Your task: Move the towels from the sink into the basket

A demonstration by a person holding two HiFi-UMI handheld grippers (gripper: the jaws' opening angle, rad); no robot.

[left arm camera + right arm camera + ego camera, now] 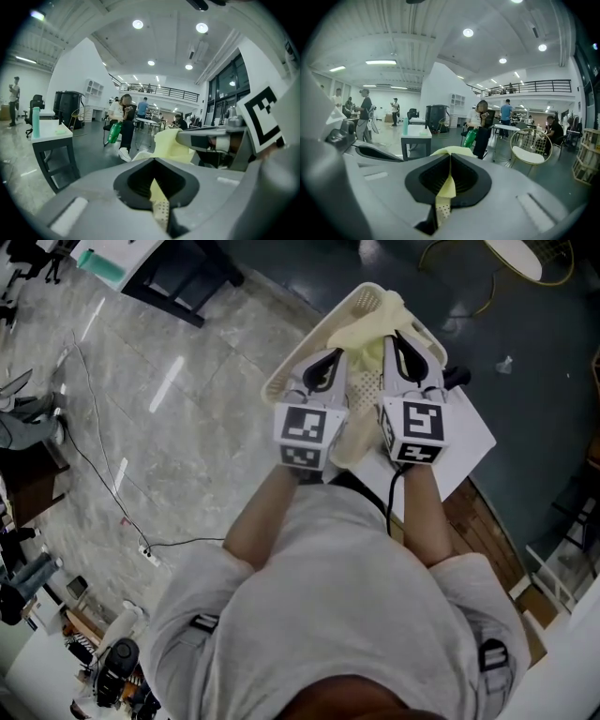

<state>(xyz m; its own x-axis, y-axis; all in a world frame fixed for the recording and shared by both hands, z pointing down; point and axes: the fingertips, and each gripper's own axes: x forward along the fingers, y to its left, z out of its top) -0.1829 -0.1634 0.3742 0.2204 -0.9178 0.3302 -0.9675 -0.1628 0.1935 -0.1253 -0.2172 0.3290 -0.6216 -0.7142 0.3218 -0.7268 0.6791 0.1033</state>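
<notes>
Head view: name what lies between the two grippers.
A yellow towel, gripped by the left gripper and right gripper, over the basket; the head view shows it.

Head cam: high, looking steeply down over the wearer's shoulders (309, 615) onto left gripper (323, 367) and right gripper (405, 357), basket (305, 352) just beyond. Gripper cams: each sits close behind its own jaws, facing nearly level along them into the hall. Both share the towel (171, 143), side table (49, 133) and person with green bottle (123, 117). The left view also catches the right gripper at its right edge.
</notes>
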